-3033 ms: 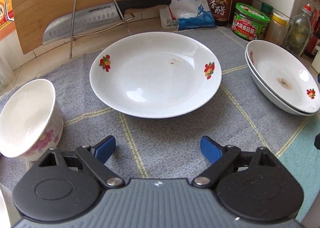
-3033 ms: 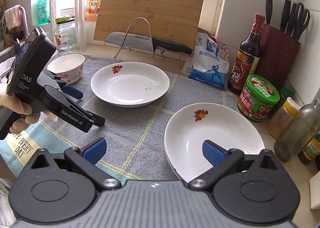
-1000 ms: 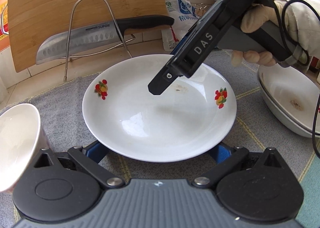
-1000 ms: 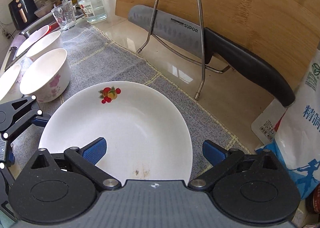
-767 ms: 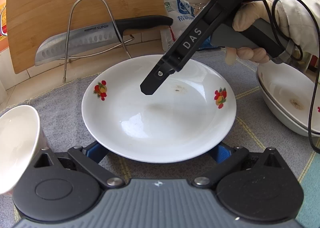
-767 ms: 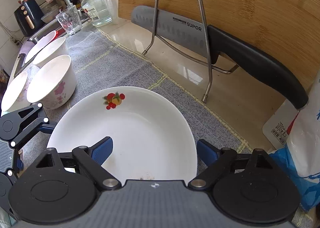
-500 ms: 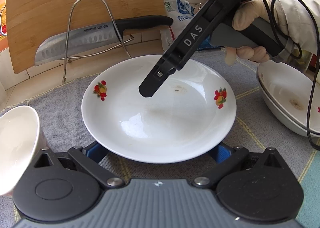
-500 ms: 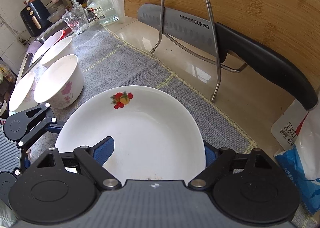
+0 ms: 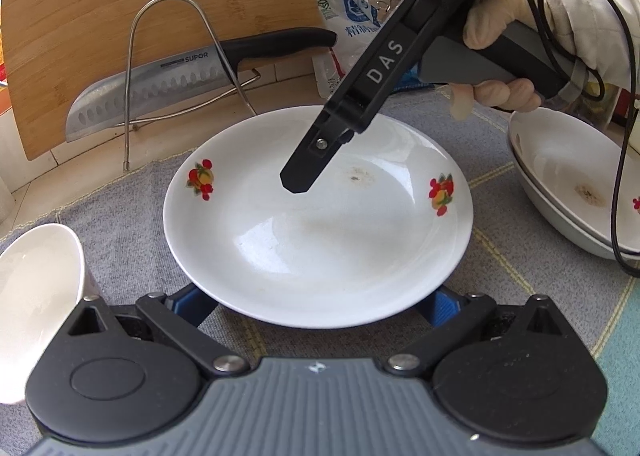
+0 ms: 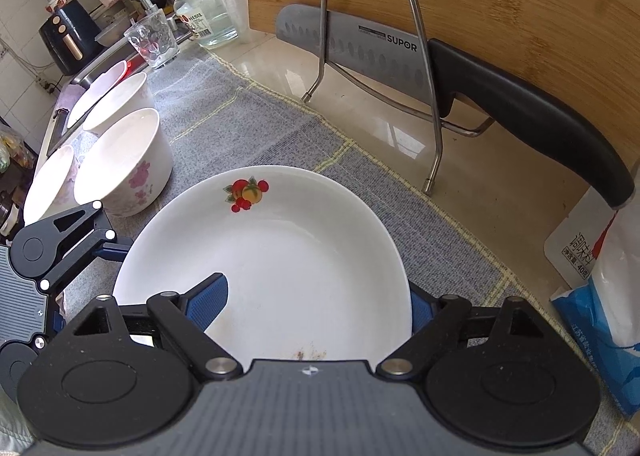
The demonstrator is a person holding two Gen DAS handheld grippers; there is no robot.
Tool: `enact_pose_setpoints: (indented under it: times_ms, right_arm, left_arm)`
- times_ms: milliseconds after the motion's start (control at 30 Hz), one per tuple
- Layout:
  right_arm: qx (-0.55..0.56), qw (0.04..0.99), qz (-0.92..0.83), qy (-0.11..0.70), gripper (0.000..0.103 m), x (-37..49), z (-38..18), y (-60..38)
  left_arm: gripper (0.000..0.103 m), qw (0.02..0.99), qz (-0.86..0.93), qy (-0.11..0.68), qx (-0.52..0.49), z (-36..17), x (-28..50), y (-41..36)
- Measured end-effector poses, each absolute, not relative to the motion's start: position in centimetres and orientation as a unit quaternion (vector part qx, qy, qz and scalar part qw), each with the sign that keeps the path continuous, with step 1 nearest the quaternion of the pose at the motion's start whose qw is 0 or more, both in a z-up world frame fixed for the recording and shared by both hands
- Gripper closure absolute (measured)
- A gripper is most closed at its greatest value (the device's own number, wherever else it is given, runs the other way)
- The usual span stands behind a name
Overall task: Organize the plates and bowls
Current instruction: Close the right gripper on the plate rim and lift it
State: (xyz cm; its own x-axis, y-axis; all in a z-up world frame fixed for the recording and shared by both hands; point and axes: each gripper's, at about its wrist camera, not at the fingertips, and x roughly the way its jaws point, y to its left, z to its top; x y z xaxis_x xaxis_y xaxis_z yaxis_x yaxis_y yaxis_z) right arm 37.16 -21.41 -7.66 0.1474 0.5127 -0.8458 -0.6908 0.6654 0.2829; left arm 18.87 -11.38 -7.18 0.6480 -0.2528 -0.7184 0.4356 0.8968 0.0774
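Observation:
A white plate with fruit prints (image 9: 320, 224) (image 10: 280, 256) lies on the grey mat (image 9: 120, 224). My left gripper (image 9: 318, 302) is open, its blue pads under the plate's near rim on both sides. My right gripper (image 10: 318, 302) is open over the plate's right side, one pad (image 10: 208, 302) above the inside, the other beyond the rim. A floral bowl (image 9: 36, 272) (image 10: 124, 160) stands to the left. Two stacked plates (image 9: 576, 184) sit at the right.
A cutting board (image 9: 152, 16), a knife (image 9: 192, 72) on a wire rack (image 10: 380, 56) and a salt bag (image 10: 600, 288) stand behind the plate. More bowls (image 10: 116, 100), a glass (image 10: 154, 40) and a jar (image 10: 204, 12) are near the sink.
Both grippers came in to the fruit plate from opposite sides. In the last second the right gripper slid a little further over the plate; the left one stayed at the near rim.

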Motion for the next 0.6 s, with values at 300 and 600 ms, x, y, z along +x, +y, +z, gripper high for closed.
enact_pose_setpoints:
  times_ms: [300,600]
  right_arm:
    - [-0.08,0.757,0.393,0.516,0.01,35.6,-7.0,-21.7]
    - [-0.077,0.771,0.377,0.507,0.01,32.6,-5.2,-22.3]
  left_arm:
    - [0.002,0.892,-0.206,0.381,0.128,-6.4,18.1,-11.5]
    - [0.002,0.888,-0.227,0.376,0.138,-4.6,16.1,-11.7]
